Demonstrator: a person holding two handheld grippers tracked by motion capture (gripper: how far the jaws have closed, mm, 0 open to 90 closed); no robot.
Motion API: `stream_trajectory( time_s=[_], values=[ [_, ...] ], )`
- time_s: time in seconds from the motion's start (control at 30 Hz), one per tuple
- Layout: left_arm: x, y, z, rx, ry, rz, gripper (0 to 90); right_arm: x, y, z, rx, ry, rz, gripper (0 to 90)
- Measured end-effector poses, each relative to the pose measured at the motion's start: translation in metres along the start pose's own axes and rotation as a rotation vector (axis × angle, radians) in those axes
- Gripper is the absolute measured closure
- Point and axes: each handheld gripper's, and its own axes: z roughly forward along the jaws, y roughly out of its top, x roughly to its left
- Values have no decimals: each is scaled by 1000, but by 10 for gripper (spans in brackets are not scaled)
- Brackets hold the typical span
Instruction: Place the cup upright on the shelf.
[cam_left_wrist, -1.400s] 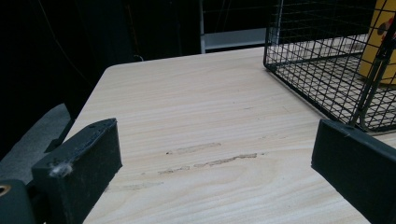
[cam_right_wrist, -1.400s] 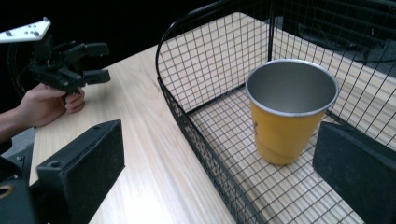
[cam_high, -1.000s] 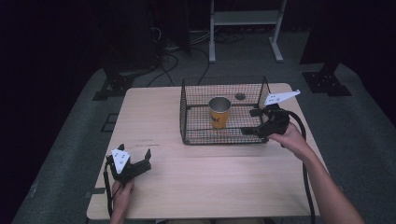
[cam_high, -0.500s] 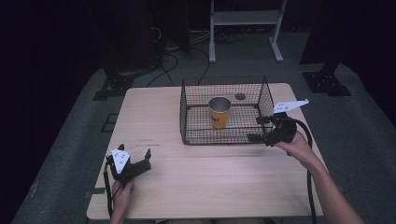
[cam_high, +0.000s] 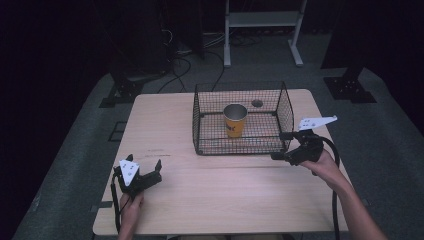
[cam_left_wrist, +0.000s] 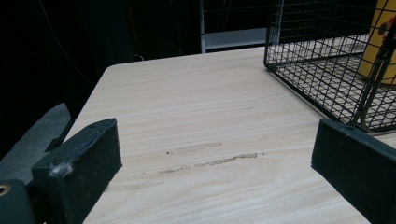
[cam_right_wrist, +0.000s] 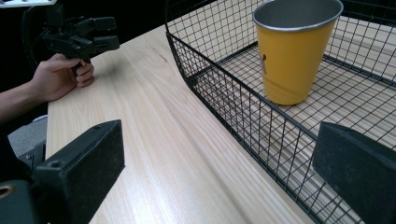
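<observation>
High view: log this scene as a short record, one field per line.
table: light wood
basket: black wire, open top, at the far middle of the table
cup: yellow, upright, inside the basket, nothing seen in it
left gripper: open, holding nothing, low over the table's near left
right gripper: open, holding nothing, just outside the basket's near right corner
contact: neither gripper touches the cup
floor: grey, with cables behind the table

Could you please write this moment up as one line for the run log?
yellow cup: upright in wire basket | right hand-held gripper: open, outside basket's near right corner | left hand-held gripper: open, empty, near table edge
</observation>
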Motion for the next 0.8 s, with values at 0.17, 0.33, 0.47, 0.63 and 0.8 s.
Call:
stream_trajectory(
  time_s=[0.17, 0.33, 0.47, 0.63, 0.8],
  values=[
    [0, 0, 0, -1, 1, 1, 8, 0, -10, -2, 0, -3, 10, 18],
    [0, 0, 0, -1, 1, 1, 8, 0, -19, -4, -3, -3, 25, 18],
    [0, 0, 0, -1, 1, 1, 8, 0, -25, -6, -5, -5, 33, 18],
    [0, 0, 0, -1, 2, 0, 8, -1, -31, -9, -3, -10, 41, 18],
    [0, 0, 0, 0, 2, 1, 8, 0, -37, -11, -9, -14, 47, 18]
  ],
)
